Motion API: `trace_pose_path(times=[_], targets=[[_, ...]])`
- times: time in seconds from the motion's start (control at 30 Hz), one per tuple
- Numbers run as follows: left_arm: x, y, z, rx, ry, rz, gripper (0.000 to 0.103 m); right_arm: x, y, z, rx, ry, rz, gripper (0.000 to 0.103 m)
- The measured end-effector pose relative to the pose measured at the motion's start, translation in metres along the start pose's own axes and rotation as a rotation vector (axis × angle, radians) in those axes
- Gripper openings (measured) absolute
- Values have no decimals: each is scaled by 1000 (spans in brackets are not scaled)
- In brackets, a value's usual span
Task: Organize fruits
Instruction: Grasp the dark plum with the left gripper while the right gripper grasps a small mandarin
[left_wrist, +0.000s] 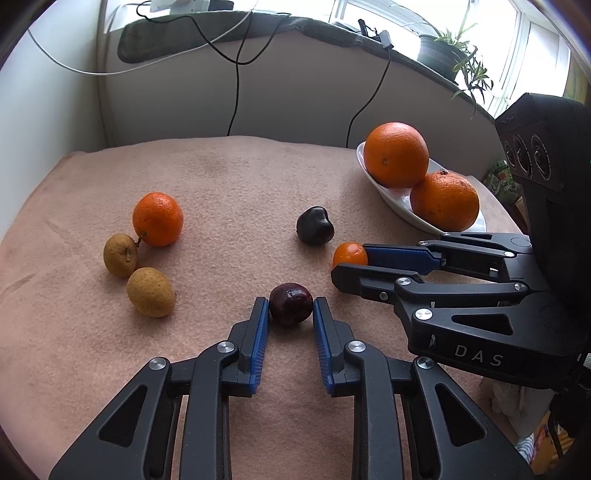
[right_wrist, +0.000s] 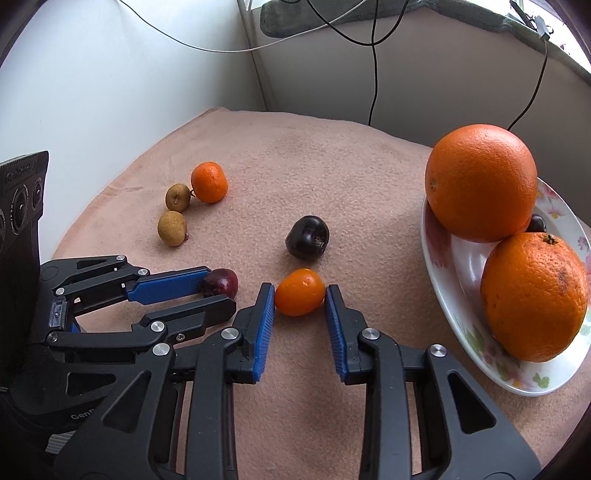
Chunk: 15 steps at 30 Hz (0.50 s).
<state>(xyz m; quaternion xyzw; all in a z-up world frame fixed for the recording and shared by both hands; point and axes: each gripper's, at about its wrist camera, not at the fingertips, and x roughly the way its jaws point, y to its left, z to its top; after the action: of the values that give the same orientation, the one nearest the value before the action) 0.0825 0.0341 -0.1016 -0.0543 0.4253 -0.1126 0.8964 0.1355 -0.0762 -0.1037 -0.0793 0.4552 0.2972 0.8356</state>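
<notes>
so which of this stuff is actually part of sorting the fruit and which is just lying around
In the job:
- plate with two big oranges
- dark red cherry in the left tongs
- small orange fruit in the right tongs
- loose black cherry, mandarin, two longans

Lying about:
- cables
- potted plant
- pink cloth

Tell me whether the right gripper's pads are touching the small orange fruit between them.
Touching. In the right wrist view both blue pads press the sides of the small orange fruit, no gap showing; the right gripper is shut on it.
</notes>
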Motion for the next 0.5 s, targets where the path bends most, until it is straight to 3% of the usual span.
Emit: trace_pose_path(times=[0.5], targets=[[-18, -11, 9, -9, -45, -45, 23, -53, -22, -16, 68, -88, 27, 29]])
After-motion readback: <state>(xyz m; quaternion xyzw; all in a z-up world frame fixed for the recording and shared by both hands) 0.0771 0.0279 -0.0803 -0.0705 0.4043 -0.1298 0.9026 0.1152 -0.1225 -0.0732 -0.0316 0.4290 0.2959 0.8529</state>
